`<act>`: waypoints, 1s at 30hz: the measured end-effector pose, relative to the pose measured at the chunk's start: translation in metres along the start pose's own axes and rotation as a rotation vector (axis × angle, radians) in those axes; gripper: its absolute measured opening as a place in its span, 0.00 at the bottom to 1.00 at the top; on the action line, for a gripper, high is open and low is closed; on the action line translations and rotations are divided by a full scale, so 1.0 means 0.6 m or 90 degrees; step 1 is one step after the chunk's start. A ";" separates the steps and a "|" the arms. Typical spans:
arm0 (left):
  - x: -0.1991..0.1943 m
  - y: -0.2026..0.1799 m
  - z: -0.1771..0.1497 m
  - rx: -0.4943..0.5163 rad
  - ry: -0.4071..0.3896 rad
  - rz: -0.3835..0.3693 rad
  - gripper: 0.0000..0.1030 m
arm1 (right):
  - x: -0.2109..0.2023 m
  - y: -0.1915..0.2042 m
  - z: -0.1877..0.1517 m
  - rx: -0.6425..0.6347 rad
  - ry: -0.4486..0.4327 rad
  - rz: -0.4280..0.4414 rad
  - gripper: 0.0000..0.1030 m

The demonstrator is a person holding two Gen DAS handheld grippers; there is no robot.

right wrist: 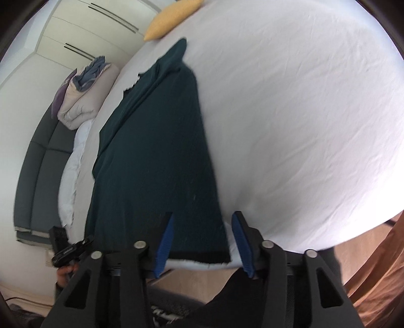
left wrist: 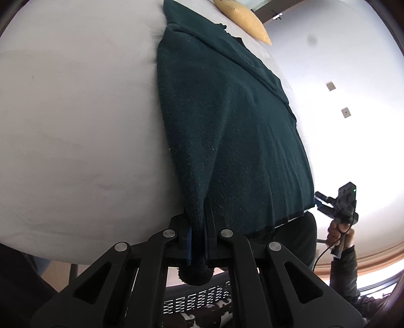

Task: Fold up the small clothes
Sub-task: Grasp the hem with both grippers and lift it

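Observation:
A dark green garment (left wrist: 227, 121) lies lengthwise on the white bed sheet (left wrist: 75, 113), its hem at the bed's near edge. My left gripper (left wrist: 199, 239) is shut on the garment's near left hem corner. In the right wrist view the same garment (right wrist: 156, 151) stretches away over the sheet (right wrist: 303, 113). My right gripper (right wrist: 204, 242) is open, its blue pads (right wrist: 165, 239) on either side of the garment's near right hem corner without clamping it. The right gripper also shows in the left wrist view (left wrist: 320, 201), at the hem's far corner.
A yellow pillow (right wrist: 171, 17) lies at the far end of the bed. A folded duvet with clothes (right wrist: 83, 93) sits on a grey headboard or sofa (right wrist: 38, 164) to the left. White wardrobe doors (right wrist: 88, 30) stand behind. Wooden floor shows below the bed edge.

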State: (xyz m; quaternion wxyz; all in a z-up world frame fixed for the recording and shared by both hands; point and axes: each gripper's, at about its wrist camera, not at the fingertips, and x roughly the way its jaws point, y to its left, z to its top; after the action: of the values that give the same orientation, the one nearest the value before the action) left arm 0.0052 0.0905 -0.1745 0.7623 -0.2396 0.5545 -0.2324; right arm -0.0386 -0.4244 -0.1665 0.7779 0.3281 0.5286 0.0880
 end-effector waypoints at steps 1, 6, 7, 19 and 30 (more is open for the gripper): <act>0.002 0.001 0.000 0.000 0.000 -0.001 0.04 | 0.005 -0.002 -0.001 0.001 0.008 0.002 0.46; 0.005 0.010 0.000 -0.009 0.002 -0.016 0.04 | 0.017 -0.017 0.003 0.034 0.004 0.050 0.33; 0.002 0.016 0.000 -0.010 0.002 -0.019 0.04 | 0.019 -0.019 0.002 0.038 0.005 0.052 0.28; -0.034 0.003 -0.011 0.018 -0.017 -0.019 0.04 | 0.003 0.000 -0.022 0.008 -0.015 0.058 0.07; -0.053 0.011 -0.005 -0.008 -0.035 -0.052 0.04 | -0.008 0.012 -0.016 -0.004 -0.031 0.093 0.07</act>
State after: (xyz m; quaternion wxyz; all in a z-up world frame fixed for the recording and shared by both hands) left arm -0.0061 0.1151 -0.1565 0.7655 -0.2733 0.5245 -0.2535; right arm -0.0478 -0.4172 -0.1610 0.7832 0.3653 0.4838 0.1378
